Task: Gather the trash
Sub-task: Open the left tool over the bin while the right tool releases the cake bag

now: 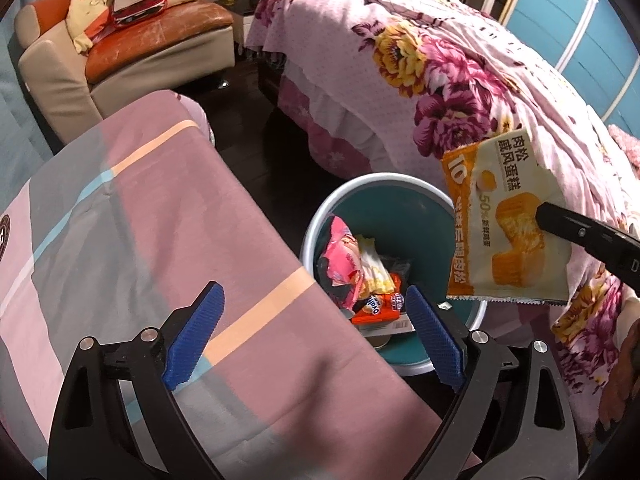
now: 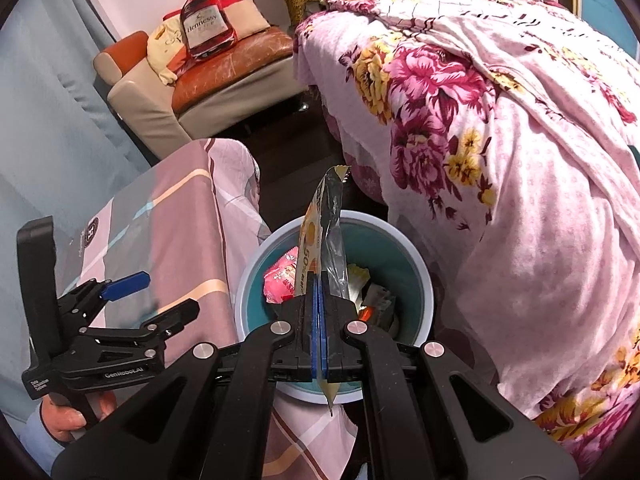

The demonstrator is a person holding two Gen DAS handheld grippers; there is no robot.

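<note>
Standing wide apart over the striped cloth (image 1: 120, 216) covering the table at 9 o'clock in the left wrist view: left tongs (image 1: 316, 334), blue pads (image 1: 196, 340) gripping nothing, one pad over the cloth, the other over the bin's near rim. Sitting on the dark floor at centre, between table and bed: teal trash bin (image 1: 400, 216) with a pale rim, already holding a pink wrapper (image 1: 340, 256), a yellow-white striped packet (image 1: 374, 270) and an orange wrapper (image 1: 378, 308). Hanging at 3 o'clock, just above the bin's far-right rim: cake wrapper (image 1: 508, 224), cream and orange with printed Chinese characters, being pinched flat by the right tongs (image 1: 540, 210). Draping at 2 o'clock: floral pink bedspread (image 1: 440, 80).

In the right wrist view, at 8 o'clock, a hand (image 2: 70, 416) gripping the left tool's handle. At centre, right tongs (image 2: 319, 292) pressed fully together on the cake wrapper (image 2: 320, 236), its edge rising above the bin (image 2: 412, 256). At 11 o'clock, an orange-seated sofa (image 2: 224, 80) carrying a Hennessy bottle-shaped cushion (image 2: 204, 26).
</note>
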